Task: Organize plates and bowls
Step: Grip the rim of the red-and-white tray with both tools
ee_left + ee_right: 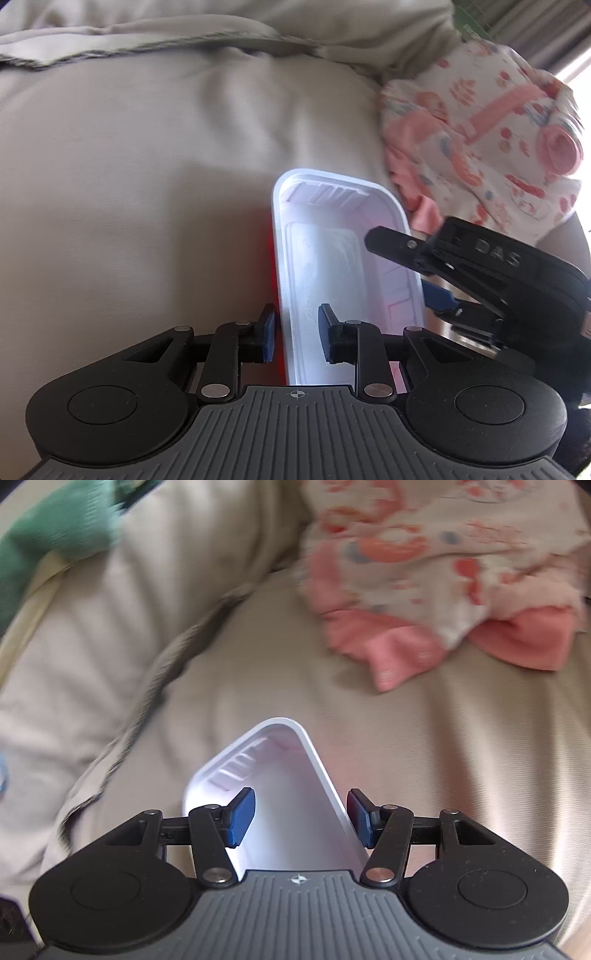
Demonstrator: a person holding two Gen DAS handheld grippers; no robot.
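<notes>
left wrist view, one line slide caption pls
White tray on beige bedding, left gripper straddling its wall, right gripper alongside.

Beige sheet (147, 184) covers the bed — creased, soft. A white tray (332, 258) rests on it; a pink patterned garment (480, 129) lies crumpled near the tray's far end. Green cloth (55, 528) at one edge — blurred.

A white rectangular plastic tray (332, 258) with rounded corners, a ribbed end wall and a red underside lies open side up, empty. Its left rim runs between the left gripper's (295, 332) fingers, its right rim between the right gripper's (301, 818).
</notes>
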